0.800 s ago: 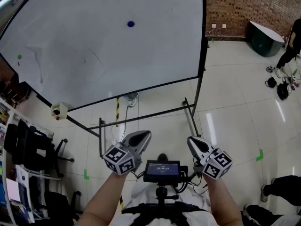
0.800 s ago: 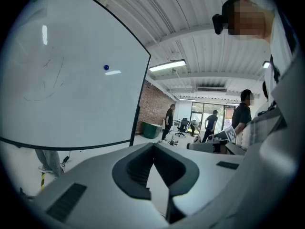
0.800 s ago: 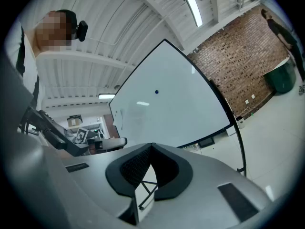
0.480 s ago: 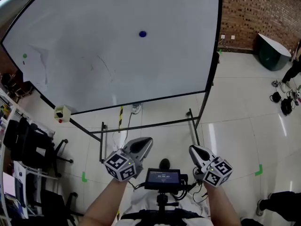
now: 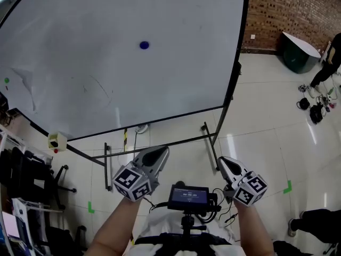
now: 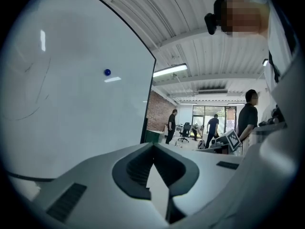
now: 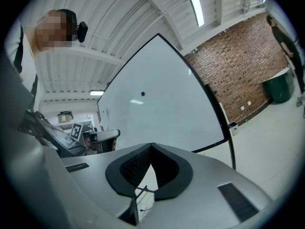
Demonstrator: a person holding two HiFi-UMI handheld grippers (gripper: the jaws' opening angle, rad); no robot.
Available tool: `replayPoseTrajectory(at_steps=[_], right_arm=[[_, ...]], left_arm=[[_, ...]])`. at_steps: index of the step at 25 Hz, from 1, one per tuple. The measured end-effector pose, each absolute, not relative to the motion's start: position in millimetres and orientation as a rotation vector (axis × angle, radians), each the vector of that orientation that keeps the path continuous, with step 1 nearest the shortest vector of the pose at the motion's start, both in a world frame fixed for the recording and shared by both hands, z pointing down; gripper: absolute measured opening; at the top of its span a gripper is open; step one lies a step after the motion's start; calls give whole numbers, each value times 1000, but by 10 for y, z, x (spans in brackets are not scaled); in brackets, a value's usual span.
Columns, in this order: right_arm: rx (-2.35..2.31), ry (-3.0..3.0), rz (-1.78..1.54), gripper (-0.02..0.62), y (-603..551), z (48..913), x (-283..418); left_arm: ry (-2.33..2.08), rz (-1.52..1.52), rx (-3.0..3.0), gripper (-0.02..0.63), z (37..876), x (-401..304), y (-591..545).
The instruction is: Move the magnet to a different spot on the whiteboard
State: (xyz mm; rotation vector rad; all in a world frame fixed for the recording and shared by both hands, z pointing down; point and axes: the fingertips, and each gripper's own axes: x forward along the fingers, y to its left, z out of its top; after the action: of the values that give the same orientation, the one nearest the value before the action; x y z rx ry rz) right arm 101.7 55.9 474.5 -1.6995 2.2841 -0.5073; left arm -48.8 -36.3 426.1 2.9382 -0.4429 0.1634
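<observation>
Your view has swung, shifting the magnet [image 5: 144, 45] left in frame; it sits on the whiteboard [image 5: 176, 84] well ahead, nearer your left claw [image 5: 160, 152] than your right claw [image 5: 222, 161], both closed, empty.

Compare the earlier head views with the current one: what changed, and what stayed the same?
Only the camera's aim shifted: the magnet shows lower in frame. Nothing grasped or released. The magnet stays on the whiteboard; left gripper and right gripper stay shut, empty, low.
</observation>
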Motion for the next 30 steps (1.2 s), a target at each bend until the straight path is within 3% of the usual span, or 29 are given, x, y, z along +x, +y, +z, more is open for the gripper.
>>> replayPoseTrajectory(at_steps=[6, 30], right_arm=[[-1822, 2219, -459, 32, 236, 4575, 1375], [-1705, 2294, -341, 32, -1380, 4205, 1355]], left_arm=[[-368, 138, 3006, 34, 4078, -180, -981], [-445, 197, 3207, 34, 3839, -164, -2220]])
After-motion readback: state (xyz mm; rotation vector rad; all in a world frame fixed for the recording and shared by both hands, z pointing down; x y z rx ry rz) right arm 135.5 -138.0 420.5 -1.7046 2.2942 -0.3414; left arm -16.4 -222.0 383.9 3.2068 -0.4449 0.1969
